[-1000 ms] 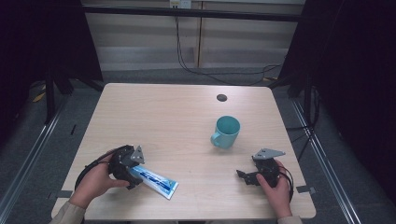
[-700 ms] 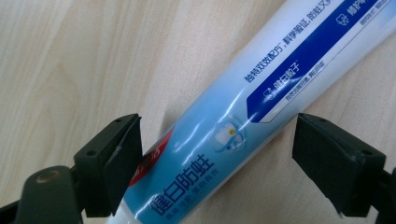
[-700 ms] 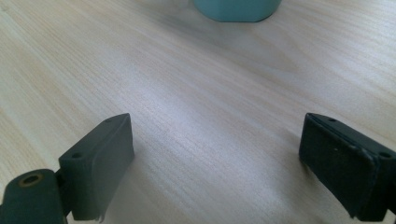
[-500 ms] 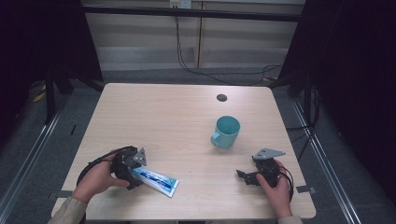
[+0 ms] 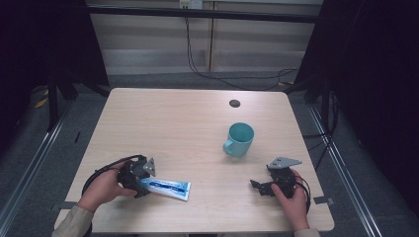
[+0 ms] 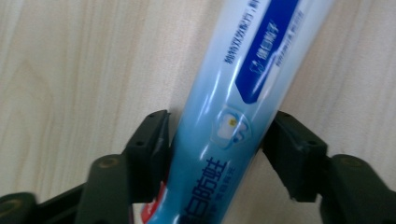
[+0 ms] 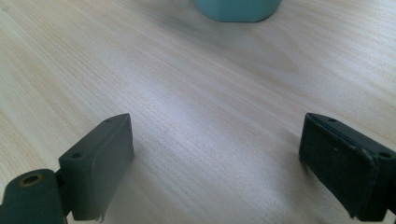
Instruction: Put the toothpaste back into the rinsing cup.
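My left gripper [image 6: 212, 140] pinches the slick toothpaste tube [image 5: 165, 187] at the tabletop's [image 5: 173, 128] seven o'clock, where it could slip free, while my right gripper [image 7: 217, 163] sits spread and empty.

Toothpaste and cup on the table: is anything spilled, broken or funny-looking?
Nothing stands out. The teal cup stands upright with no spill around it. The toothpaste tube lies flat on the table, gripped by the left claw. The right claw is open.
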`<state>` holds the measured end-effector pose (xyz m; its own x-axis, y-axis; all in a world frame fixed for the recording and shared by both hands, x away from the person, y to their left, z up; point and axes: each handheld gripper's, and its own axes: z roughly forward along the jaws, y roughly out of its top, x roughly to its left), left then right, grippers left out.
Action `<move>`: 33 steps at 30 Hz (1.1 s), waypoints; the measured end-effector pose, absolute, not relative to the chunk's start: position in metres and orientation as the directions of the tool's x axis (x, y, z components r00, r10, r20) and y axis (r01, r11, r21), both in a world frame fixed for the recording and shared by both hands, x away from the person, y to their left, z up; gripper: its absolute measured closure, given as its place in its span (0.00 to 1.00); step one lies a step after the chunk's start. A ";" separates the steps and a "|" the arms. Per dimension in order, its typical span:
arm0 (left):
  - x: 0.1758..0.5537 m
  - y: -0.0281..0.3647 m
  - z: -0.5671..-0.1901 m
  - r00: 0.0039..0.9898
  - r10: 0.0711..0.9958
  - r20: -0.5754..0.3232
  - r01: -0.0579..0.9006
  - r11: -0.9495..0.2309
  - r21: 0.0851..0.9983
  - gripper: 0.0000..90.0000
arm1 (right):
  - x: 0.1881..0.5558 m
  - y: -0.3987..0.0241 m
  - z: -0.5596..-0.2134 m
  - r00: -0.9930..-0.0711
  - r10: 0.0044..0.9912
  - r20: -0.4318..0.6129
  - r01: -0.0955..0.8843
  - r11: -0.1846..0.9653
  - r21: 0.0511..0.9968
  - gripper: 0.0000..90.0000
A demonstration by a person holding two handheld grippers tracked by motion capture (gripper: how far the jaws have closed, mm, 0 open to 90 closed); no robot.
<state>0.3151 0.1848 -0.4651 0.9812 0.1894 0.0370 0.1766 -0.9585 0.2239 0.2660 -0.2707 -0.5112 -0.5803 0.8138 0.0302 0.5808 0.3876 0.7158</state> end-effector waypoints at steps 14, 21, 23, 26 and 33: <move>0.306 0.192 -0.461 0.960 0.280 -0.023 0.271 -0.901 0.338 0.81 | 0.267 -0.271 -0.511 -0.585 0.811 0.030 0.579 0.391 0.716 0.11; 0.308 0.200 -0.448 0.936 0.348 -0.056 0.336 -0.832 0.441 0.81 | 0.267 -0.271 -0.511 -0.584 0.811 0.030 0.580 0.391 0.715 0.11; 0.307 0.201 -0.445 0.933 0.354 -0.061 0.342 -0.822 0.456 0.81 | 0.267 -0.271 -0.511 -0.584 0.811 0.030 0.580 0.391 0.715 0.11; 0.307 0.200 -0.441 0.927 0.369 -0.064 0.352 -0.800 0.487 0.81 | 0.267 -0.271 -0.511 -0.584 0.811 0.031 0.580 0.390 0.715 0.11; 0.308 0.194 -0.437 0.919 0.387 -0.075 0.366 -0.769 0.523 0.81 | 0.267 -0.271 -0.511 -0.582 0.813 0.031 0.581 0.389 0.715 0.11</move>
